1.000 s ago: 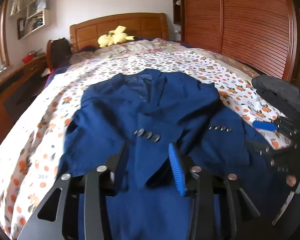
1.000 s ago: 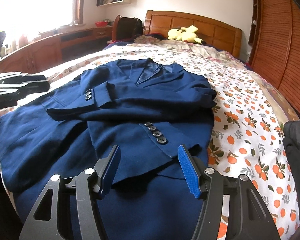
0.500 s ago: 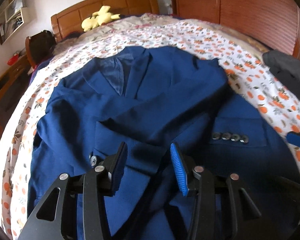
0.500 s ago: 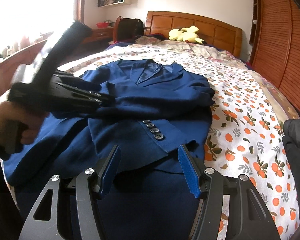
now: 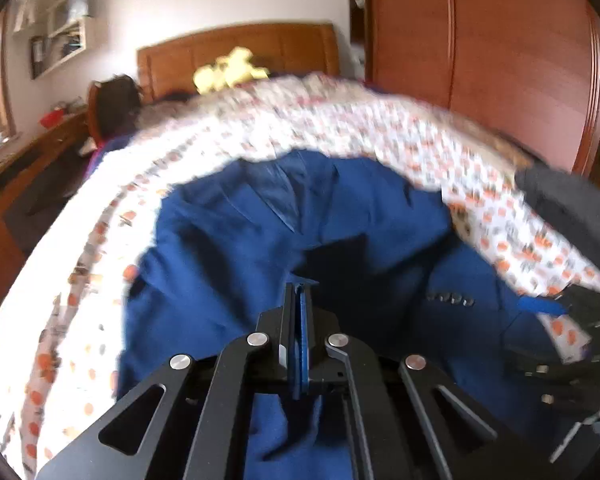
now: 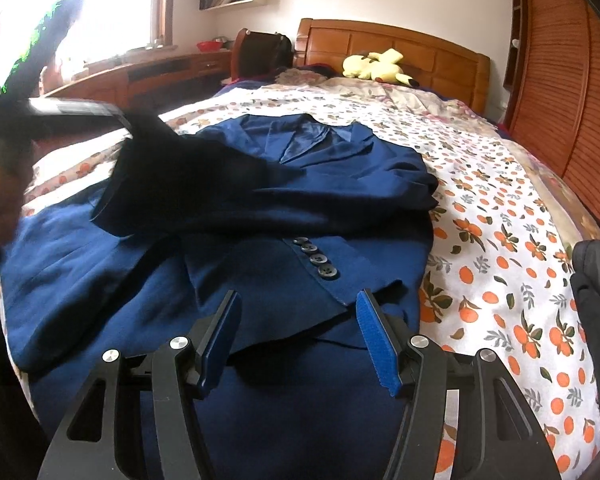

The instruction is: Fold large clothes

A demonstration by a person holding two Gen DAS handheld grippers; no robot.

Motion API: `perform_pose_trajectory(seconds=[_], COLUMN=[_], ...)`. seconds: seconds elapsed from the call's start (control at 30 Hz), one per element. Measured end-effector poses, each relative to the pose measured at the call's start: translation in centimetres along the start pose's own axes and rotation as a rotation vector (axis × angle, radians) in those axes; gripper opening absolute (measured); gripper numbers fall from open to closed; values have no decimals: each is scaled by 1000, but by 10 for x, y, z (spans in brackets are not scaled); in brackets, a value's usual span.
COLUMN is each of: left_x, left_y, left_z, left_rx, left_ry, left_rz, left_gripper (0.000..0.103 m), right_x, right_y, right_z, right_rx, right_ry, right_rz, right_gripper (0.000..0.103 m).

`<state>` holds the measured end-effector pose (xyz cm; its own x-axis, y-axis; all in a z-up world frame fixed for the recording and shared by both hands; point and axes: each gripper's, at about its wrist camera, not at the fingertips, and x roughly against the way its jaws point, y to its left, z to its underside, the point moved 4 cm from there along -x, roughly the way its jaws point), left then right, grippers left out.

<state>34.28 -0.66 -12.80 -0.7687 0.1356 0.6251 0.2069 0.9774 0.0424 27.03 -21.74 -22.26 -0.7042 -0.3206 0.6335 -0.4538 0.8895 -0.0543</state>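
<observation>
A navy blue suit jacket (image 6: 260, 208) lies face up on the flowered bedspread (image 6: 500, 216), collar toward the headboard; it also shows in the left wrist view (image 5: 228, 248). My left gripper (image 5: 300, 300) is shut on a fold of the jacket's left sleeve and lifts it; in the right wrist view (image 6: 140, 128) it holds the sleeve (image 6: 172, 176) above the jacket's chest. My right gripper (image 6: 298, 320) is open and empty, low over the right sleeve cuff with its dark buttons (image 6: 316, 258); it also shows in the left wrist view (image 5: 540, 304).
A yellow plush toy (image 6: 376, 66) lies by the wooden headboard (image 6: 420, 48). A dark garment (image 6: 596, 280) sits at the bed's right edge. A wooden wardrobe (image 6: 564, 92) stands on the right, a desk and window (image 6: 148, 72) on the left.
My left gripper has closed on the left sleeve and lifted it, with the view blurred by motion. My right gripper has stayed open in place.
</observation>
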Motion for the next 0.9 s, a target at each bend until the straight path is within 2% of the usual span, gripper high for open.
perform_pose_trajectory(seconds=[0.2, 0.3, 0.4, 0.5, 0.73, 0.83, 0.9], left_x=[66, 82, 85, 86, 96, 97, 100], left_y=[48, 67, 76, 68, 19, 2, -4], left_z=[-11, -6, 5, 20, 60, 76, 86], left_rx=[77, 108, 97, 82, 36, 22, 9], left_ry=[-108, -123, -106, -80, -41, -17, -15], left_rz=[-9, -21, -41, -7, 97, 113, 99], left_gripper=[1, 1, 1, 1, 2, 3, 8], right_x=[-7, -10, -12, -12, -8, -7, -6], right_y=[4, 4, 7, 6, -2, -4, -4], right_z=[-2, -1, -1, -2, -1, -1, -1], right_rx=[-2, -4, 1, -1, -16, -17, -18], right_ry=[12, 19, 27, 25, 16, 12, 11], right_rz=[15, 19, 21, 19, 21, 23, 25], right_gripper=[57, 57, 57, 57, 57, 57, 57])
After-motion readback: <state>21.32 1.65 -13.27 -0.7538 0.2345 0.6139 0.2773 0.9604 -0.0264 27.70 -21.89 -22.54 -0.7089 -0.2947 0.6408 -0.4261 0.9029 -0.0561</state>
